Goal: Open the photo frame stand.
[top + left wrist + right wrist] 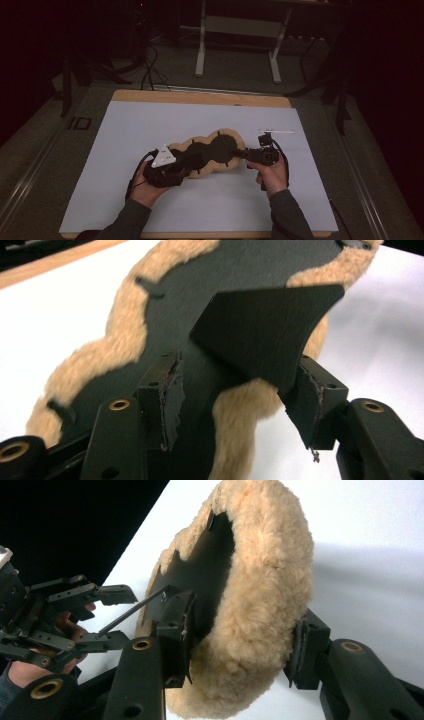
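Observation:
A wavy tan fleece pad (201, 171) with a black backing (215, 149) lies on the white sheet (150, 125). My left gripper (187, 167) is at its left end, jaws open. In the left gripper view a stiff black flap (265, 330) of the backing stands up between those jaws (240, 405), and the pads do not press on it. My right gripper (242, 153) is at the pad's right end. In the right gripper view its jaws (242, 642) clamp the pad (265, 555), one pad on the backing, the other on the fleece. The left gripper (122, 617) shows farther off.
A thin white strip (276, 131) lies on the sheet just beyond the right gripper. The wooden tabletop (200, 97) shows along the sheet's far edge. A white desk frame (200, 50) and cables stand on the floor behind the table.

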Available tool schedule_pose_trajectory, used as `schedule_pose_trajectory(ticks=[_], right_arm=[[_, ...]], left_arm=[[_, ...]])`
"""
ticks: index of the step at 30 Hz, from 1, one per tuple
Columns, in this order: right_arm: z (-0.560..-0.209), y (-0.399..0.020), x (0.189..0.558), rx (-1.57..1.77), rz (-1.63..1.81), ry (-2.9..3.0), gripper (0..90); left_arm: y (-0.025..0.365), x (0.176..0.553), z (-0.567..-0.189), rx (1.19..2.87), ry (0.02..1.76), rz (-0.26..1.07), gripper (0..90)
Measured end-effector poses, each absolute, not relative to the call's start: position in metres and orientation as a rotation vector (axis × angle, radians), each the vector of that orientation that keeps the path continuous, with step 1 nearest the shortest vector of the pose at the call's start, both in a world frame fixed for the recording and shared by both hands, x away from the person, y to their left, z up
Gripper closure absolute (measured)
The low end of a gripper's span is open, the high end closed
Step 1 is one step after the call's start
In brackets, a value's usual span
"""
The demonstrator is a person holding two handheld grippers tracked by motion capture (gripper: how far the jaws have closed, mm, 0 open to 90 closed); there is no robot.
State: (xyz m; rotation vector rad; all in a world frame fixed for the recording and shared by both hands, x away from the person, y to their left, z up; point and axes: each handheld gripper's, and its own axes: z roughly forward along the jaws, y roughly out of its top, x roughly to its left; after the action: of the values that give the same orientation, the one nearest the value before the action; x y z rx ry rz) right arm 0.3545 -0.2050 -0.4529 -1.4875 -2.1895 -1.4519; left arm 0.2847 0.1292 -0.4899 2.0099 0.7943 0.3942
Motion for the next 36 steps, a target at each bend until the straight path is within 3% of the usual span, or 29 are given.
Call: schedule_pose_trajectory(ticks=[9,36], right_arm=[[-0.452,-0.205,0.354,-1.474,-1.435,-2.224,53.0],[-0.449,-0.205,0.349,-1.404,-1.398,-2.352,52.9]], left_arm=[[0.156,0.276,-0.495,2.031,0.83,0.379,40.8],[0.216,0.291,-0.504,1.86,1.094,0.414,40.8]])
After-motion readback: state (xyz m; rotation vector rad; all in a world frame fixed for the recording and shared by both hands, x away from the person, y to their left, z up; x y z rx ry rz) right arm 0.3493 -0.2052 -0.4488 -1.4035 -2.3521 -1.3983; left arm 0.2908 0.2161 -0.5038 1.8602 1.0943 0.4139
